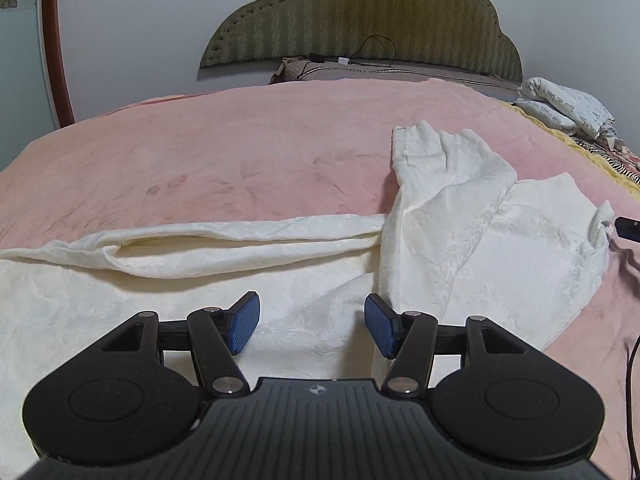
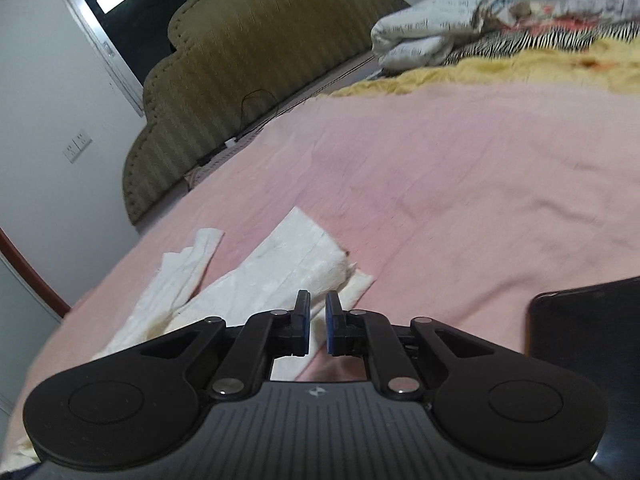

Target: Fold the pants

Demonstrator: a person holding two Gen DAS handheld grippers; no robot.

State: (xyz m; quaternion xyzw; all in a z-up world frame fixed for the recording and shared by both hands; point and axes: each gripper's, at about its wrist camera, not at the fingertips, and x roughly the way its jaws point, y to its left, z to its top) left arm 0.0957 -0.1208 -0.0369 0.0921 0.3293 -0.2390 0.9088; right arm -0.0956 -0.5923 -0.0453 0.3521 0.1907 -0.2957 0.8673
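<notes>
Cream-white pants [image 1: 440, 220] lie spread on the pink bedspread [image 1: 200, 160]. One long part runs across the left wrist view, and another part is bent away toward the headboard. My left gripper [image 1: 310, 302] hovers just over the near cloth. It is open, with nothing between its blue pads [image 1: 242, 326]. In the right wrist view, an end of the pants [image 2: 280, 264] lies flat just ahead of my right gripper [image 2: 317, 300]. That gripper is shut to a thin slit, and I see no cloth pinched in it.
An olive padded headboard [image 1: 360, 12] stands at the far side. Folded white printed bedding [image 2: 432, 28] and a yellow blanket [image 2: 500, 68] lie at the right. A black phone [image 2: 584, 344] rests on the bedspread near my right gripper. A dark cable [image 1: 632, 360] trails at the right edge.
</notes>
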